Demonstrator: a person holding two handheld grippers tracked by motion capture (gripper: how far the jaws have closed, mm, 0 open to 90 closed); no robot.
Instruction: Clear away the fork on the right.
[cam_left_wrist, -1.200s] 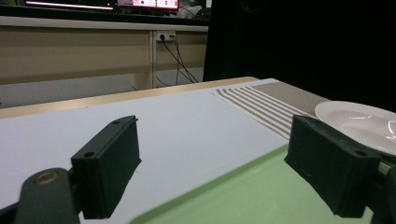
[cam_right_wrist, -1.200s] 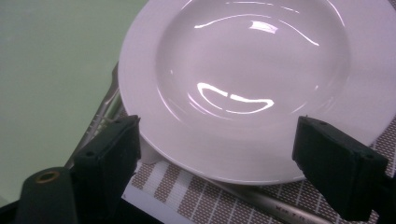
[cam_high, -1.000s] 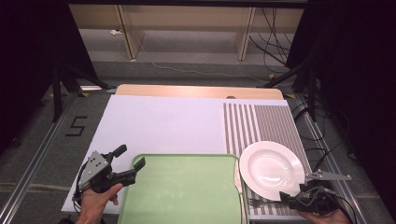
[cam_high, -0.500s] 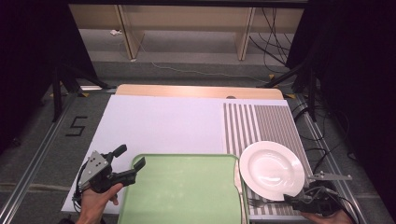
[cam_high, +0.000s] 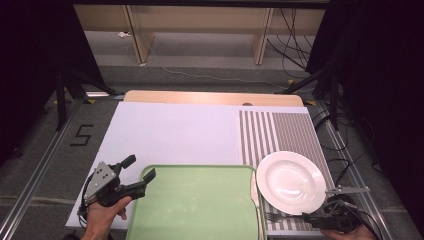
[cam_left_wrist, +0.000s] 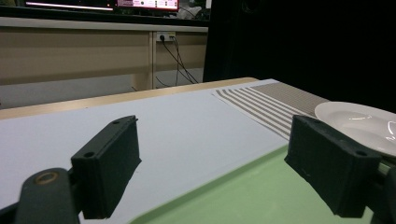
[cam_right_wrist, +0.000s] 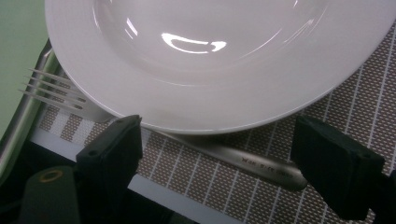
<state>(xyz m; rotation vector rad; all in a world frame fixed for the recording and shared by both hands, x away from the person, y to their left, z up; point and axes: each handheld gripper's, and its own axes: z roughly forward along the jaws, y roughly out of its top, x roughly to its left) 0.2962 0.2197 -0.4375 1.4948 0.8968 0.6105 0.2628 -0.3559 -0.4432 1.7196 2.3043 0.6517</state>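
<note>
Nearest to us, the right gripper (cam_high: 320, 218) sits low at the table's near edge with its jaws spread wide and nothing between them. Just ahead of it lies the fork (cam_right_wrist: 196, 142), on the striped placemat (cam_right_wrist: 355, 126). Its handle runs between the two jaws, its middle is tucked under the rim of the white plate (cam_right_wrist: 196, 60), and its prongs stick out on the far side, close to the metal edge of the green tray (cam_high: 200, 205).

That overlap is our main worry. If we close on the handle and lift straight up, the fork could lever the plate's rim — the plate might tip, slide on the mat, or clatter. The handle also looks thin, smooth and flat against the mat, so the jaws may skate over it or pinch the fabric instead. The plate's edge hangs just above the jaws, so we could bump it on the way in.

Farther left, the left gripper (cam_high: 139, 175) also stands open, one jaw over the tray's corner and the other over the white mat (cam_high: 170, 130) — a careless nudge there could shift the tray toward the fork's prongs.
</note>
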